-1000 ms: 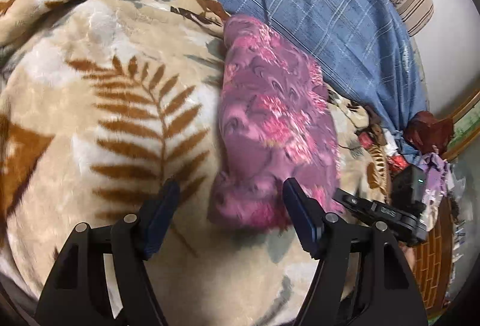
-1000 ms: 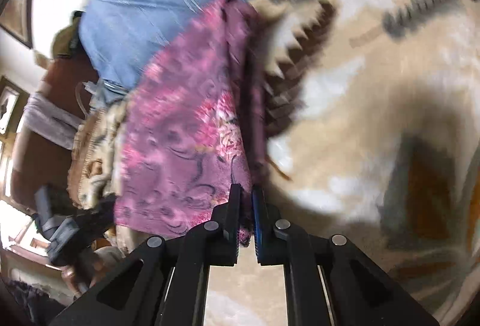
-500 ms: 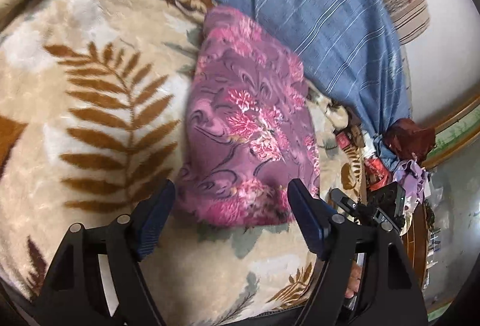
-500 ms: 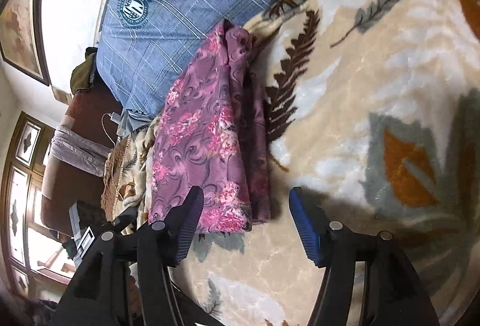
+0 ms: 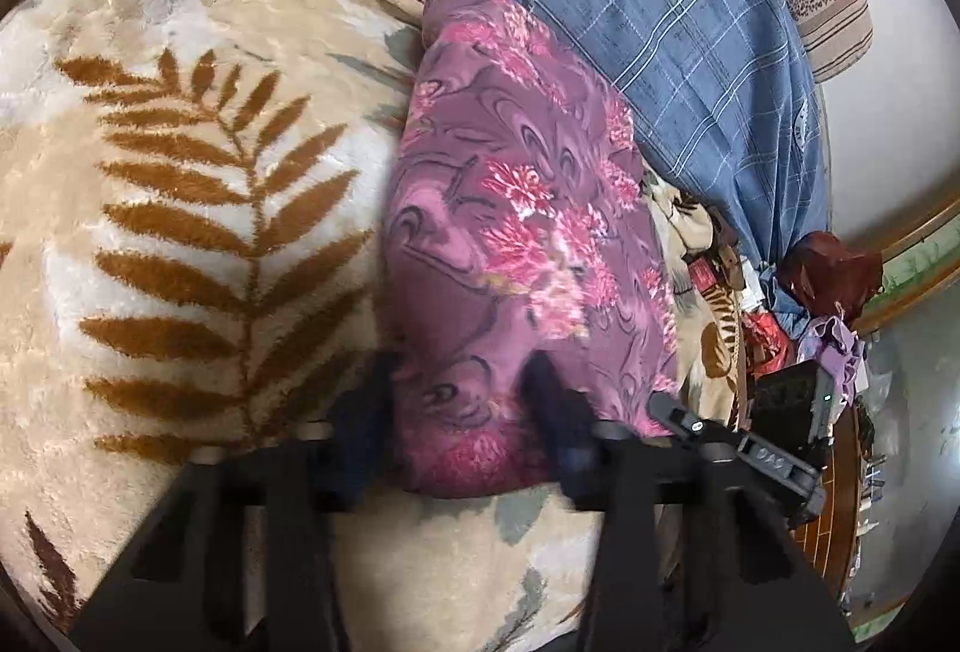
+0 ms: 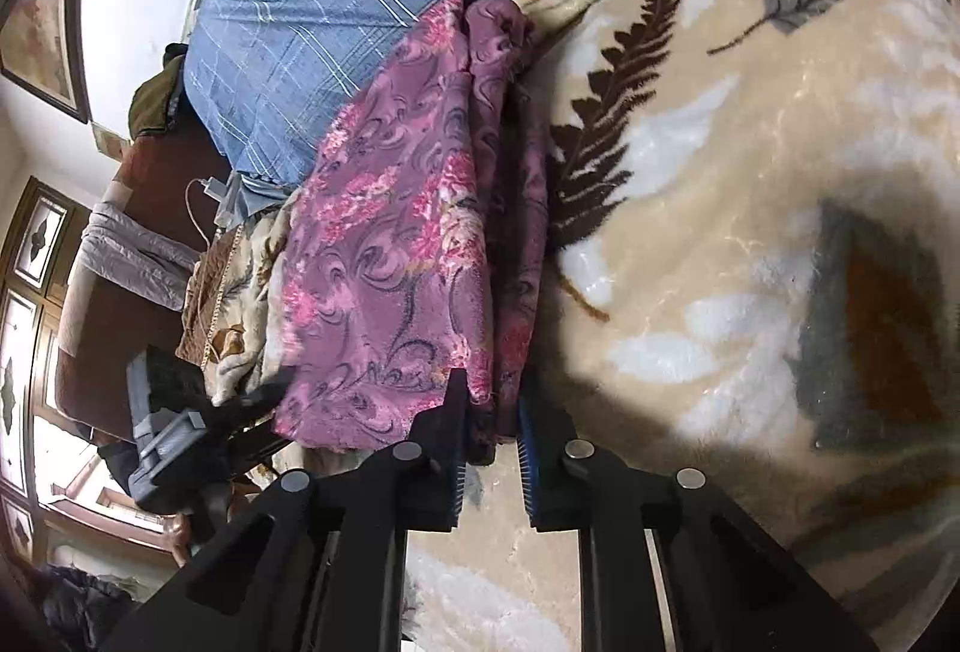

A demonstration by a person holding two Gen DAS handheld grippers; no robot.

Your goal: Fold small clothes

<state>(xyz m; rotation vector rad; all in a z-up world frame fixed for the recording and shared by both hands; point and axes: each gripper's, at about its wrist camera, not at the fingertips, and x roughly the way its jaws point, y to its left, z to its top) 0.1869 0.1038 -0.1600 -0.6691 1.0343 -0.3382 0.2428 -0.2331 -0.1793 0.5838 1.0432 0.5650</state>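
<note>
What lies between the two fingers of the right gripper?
In the right wrist view, the near edge of the purple floral garment sits bunched between the right gripper's fingers, which close on it.
</note>
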